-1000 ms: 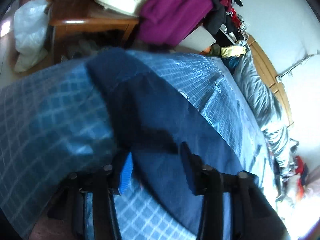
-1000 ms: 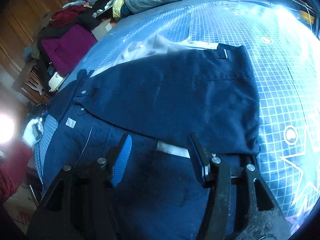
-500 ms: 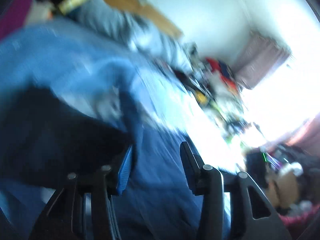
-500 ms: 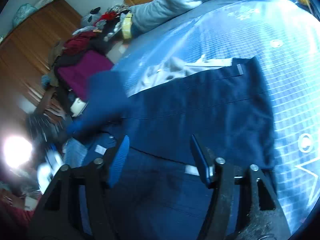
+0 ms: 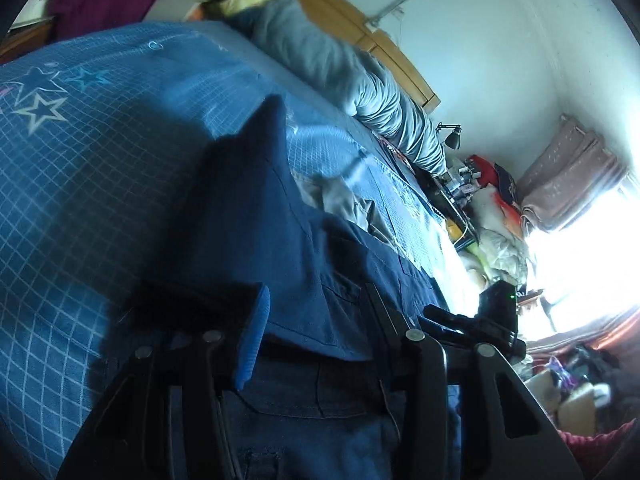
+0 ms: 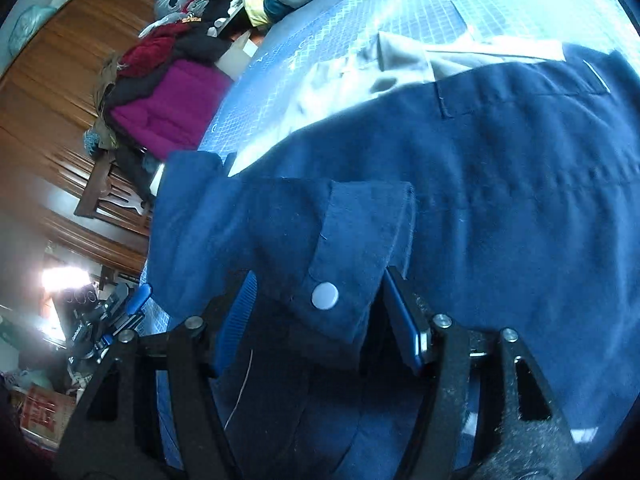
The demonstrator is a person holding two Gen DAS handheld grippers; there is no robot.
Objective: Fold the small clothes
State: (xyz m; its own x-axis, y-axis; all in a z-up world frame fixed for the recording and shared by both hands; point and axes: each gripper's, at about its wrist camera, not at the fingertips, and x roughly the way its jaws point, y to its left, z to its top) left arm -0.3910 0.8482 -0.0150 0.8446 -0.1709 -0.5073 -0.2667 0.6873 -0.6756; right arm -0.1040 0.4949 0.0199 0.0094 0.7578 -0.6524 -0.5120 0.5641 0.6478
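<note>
A navy shirt (image 6: 500, 200) lies spread on the blue checked bedsheet (image 6: 400, 8). One sleeve is folded across its body, and the cuff (image 6: 352, 248) with a white button (image 6: 325, 295) lies between the fingers of my right gripper (image 6: 320, 320), which stands open. In the left wrist view the sleeve (image 5: 256, 200) runs up from my left gripper (image 5: 316, 328), also open, with navy cloth under its fingers. The right gripper (image 5: 492, 312) shows there as a black body to the right. A pale grey garment (image 6: 360, 68) lies under the shirt's far edge.
A grey duvet (image 5: 360, 80) is bunched along the wooden headboard (image 5: 384, 44). A pile of clothes with a purple jacket (image 6: 172, 108) sits beside the bed in front of a wooden wardrobe (image 6: 60, 80). A bright window and curtain (image 5: 572, 180) are at the right.
The left gripper swung from the bed's edge toward the shirt's body. The navy sleeve came over with it, and its cuff now lies between the right gripper's fingers.
</note>
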